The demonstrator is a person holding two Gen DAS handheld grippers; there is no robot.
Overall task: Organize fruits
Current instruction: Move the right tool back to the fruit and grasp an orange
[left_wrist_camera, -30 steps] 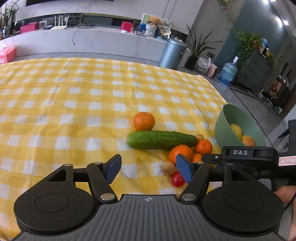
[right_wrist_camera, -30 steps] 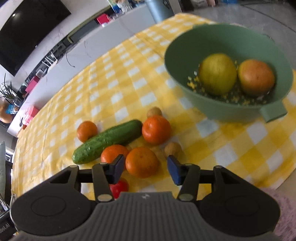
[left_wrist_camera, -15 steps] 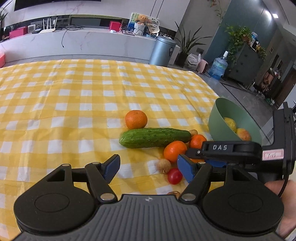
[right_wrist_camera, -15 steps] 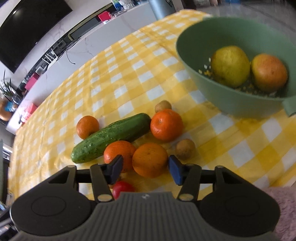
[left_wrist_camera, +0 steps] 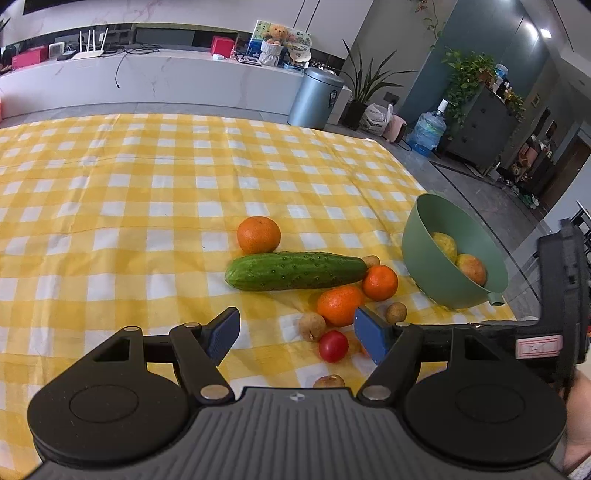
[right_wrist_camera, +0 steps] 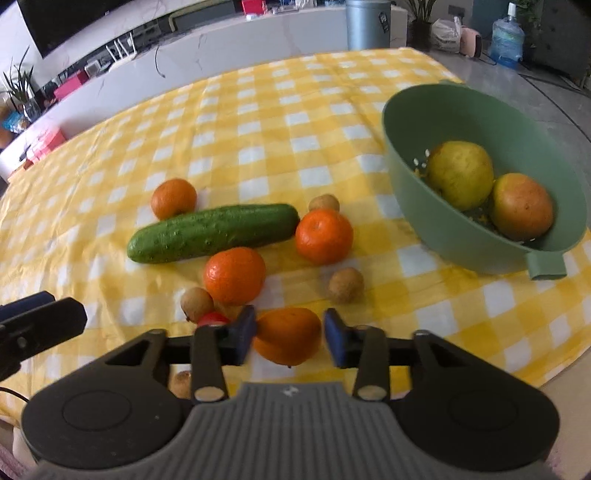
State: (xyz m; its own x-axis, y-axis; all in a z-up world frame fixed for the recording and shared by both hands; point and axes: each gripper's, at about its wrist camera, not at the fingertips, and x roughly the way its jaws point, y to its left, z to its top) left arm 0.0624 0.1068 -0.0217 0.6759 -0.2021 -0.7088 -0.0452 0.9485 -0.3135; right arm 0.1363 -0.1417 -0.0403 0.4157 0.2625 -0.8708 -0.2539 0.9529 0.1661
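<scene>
Bright, even indoor light fills both fisheye views. Ceiling lights point(left_wrist_camera: 532, 31) glare at the upper right of the left wrist view. Fruit casts soft, faint shadows on the yellow checked cloth point(left_wrist_camera: 147, 192). Straight lines bow toward the edges. The right wrist view is slightly blurred, softest along its lower edge.

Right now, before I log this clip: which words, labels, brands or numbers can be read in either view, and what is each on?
No text reads clearly in either view.
White sticker on the right hand-held gripper: handwritten marks, too blurred to read.
Label on the grey bin: too small to read.
Label on the water bottle: too small to read.
Emblem on the left hand-held gripper body: a symbol, no letters.
</scene>
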